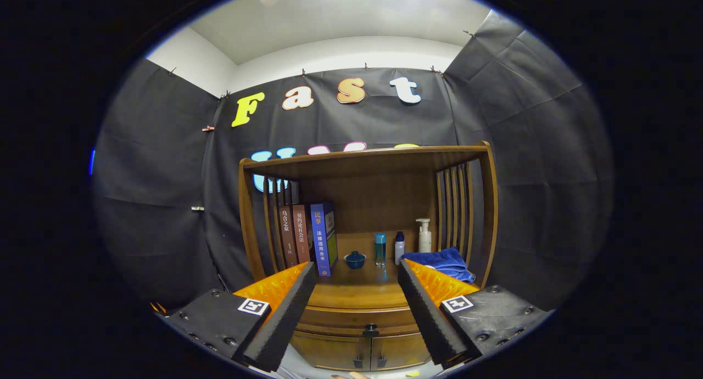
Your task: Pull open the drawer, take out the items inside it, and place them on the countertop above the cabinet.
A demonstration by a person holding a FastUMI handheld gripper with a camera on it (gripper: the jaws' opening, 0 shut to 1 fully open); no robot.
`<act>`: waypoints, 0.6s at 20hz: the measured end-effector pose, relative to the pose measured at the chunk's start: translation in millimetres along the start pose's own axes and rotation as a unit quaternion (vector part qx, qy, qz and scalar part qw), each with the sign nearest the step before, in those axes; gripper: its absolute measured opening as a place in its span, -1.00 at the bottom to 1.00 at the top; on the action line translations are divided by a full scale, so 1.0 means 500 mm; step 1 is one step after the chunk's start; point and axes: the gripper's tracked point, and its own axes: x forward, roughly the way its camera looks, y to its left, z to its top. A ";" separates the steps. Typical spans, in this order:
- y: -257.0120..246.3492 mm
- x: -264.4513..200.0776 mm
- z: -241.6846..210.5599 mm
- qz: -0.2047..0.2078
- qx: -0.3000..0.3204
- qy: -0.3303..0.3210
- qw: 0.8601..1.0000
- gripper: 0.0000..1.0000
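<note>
My gripper (pixel 357 272) is open, its two fingers spread wide with nothing between them. Ahead and below stands a wooden cabinet (pixel 368 170) with a shelf hutch on top. Its drawer (pixel 360 318) sits shut under the countertop (pixel 357 294), with a small dark knob (pixel 370 330) at its middle. The knob lies between and below the fingertips, some way off. Two lower doors (pixel 362 351) with dark handles are beneath the drawer. The drawer's contents are hidden.
On the countertop at the back stand three books (pixel 307 236) on the left, a small blue lidded bowl (pixel 355 259), a blue-capped bottle (pixel 380 249), a white bottle (pixel 399 247), a pump bottle (pixel 424 235) and a folded blue towel (pixel 439 261) on the right.
</note>
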 end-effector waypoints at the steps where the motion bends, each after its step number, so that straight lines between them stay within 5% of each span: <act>1: -0.001 0.000 -0.002 -0.002 -0.002 0.002 1.000 0.97; 12: -0.009 0.008 -0.018 -0.007 0.008 0.012 1.000 0.97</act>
